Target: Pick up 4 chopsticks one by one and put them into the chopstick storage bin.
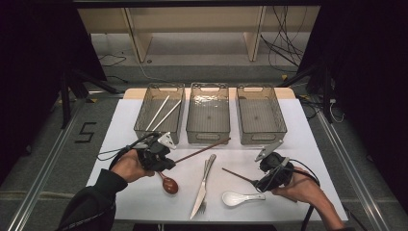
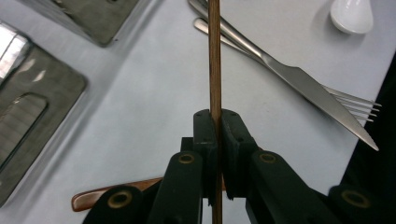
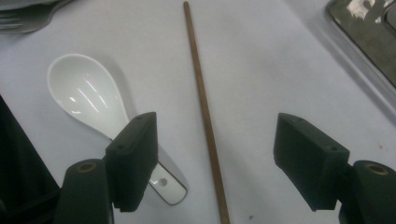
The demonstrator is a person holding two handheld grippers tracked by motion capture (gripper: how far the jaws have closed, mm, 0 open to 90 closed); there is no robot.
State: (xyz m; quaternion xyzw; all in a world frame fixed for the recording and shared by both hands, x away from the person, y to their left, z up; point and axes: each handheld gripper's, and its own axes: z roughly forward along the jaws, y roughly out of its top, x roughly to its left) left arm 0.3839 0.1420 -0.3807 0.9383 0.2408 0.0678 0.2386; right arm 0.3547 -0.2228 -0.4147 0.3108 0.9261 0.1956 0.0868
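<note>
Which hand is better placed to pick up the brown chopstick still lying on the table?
Right. The right claw is open, straddling the loose chopstick, while the left claw is shut on the other chopstick.

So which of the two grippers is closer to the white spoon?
The right one. The right gripper hangs open just above the white spoon, one jaw over its handle. The left gripper is across the table, shut on a brown chopstick.

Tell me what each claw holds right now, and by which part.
The left claw is shut on a brown chopstick, near one end. The right claw is open, holding nothing.
</note>
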